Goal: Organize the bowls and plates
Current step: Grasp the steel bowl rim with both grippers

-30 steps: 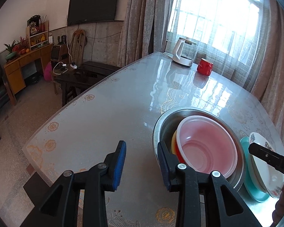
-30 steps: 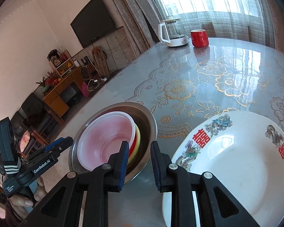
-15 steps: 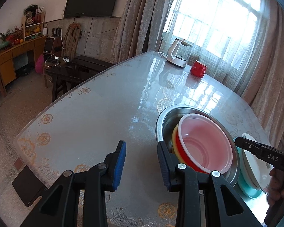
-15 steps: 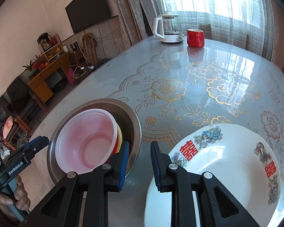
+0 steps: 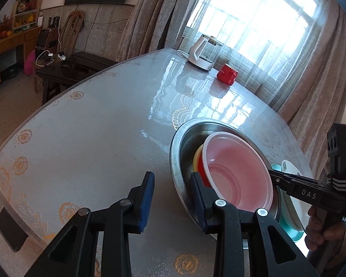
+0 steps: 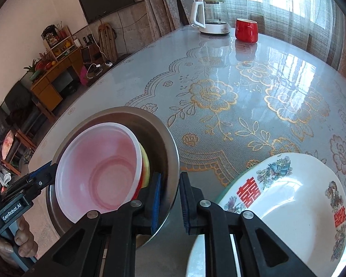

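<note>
The steel basin (image 6: 166,145) stood near the table (image 6: 242,106) edge and served as reference point. Inside it a white plastic bowl (image 6: 99,173) sat nested on a red and a yellow bowl, all leaning toward the left side of the basin. The left gripper (image 5: 173,194) straddled the basin's left rim, one pad inside and one outside; its jaws had just been closing, a gap still visible at the outer pad. The right gripper (image 6: 169,198) straddled the opposite rim likewise, jaws just closing, not yet visibly pinching. Just right of the basin lay a white decorated plate (image 6: 288,207) on a teal plate (image 5: 290,233). A kettle (image 6: 211,16) and red mug (image 6: 246,30) stood well beyond the basin.
</note>
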Action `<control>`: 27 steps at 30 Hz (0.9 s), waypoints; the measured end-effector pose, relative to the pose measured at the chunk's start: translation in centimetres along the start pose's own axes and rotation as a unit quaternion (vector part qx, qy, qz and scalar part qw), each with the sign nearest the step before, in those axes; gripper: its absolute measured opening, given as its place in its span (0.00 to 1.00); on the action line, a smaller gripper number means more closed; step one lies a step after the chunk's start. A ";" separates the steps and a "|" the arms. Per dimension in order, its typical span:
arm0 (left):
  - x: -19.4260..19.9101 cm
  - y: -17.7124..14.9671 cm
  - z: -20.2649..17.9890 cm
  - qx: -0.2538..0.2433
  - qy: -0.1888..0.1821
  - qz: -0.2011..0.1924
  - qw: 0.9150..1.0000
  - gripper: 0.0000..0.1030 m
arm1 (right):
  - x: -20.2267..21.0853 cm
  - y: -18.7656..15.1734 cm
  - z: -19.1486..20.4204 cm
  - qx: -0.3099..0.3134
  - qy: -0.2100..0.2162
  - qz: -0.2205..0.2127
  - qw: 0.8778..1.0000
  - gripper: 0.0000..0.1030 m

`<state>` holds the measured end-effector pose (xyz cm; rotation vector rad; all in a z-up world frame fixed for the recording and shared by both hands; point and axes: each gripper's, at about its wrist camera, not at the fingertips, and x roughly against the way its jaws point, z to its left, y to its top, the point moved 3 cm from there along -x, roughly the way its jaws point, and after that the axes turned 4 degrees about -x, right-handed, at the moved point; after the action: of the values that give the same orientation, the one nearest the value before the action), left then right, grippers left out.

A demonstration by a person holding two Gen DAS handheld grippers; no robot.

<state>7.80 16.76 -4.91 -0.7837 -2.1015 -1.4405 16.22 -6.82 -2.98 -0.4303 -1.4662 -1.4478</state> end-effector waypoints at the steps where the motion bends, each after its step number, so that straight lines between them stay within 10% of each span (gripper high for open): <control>1: 0.0 0.1 -0.3 -0.005 -0.006 -0.001 1.000 0.19 | -0.1 -0.1 0.2 0.003 -0.001 0.000 1.000 0.15; 27: 1.8 0.2 -1.0 -0.008 0.012 -0.013 1.000 0.15 | 1.9 -0.4 0.9 -0.007 0.021 -0.031 0.999 0.14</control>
<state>6.69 16.27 -3.25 -0.7458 -2.0912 -1.4755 14.75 -6.83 -1.47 -0.3644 -1.4479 -1.5075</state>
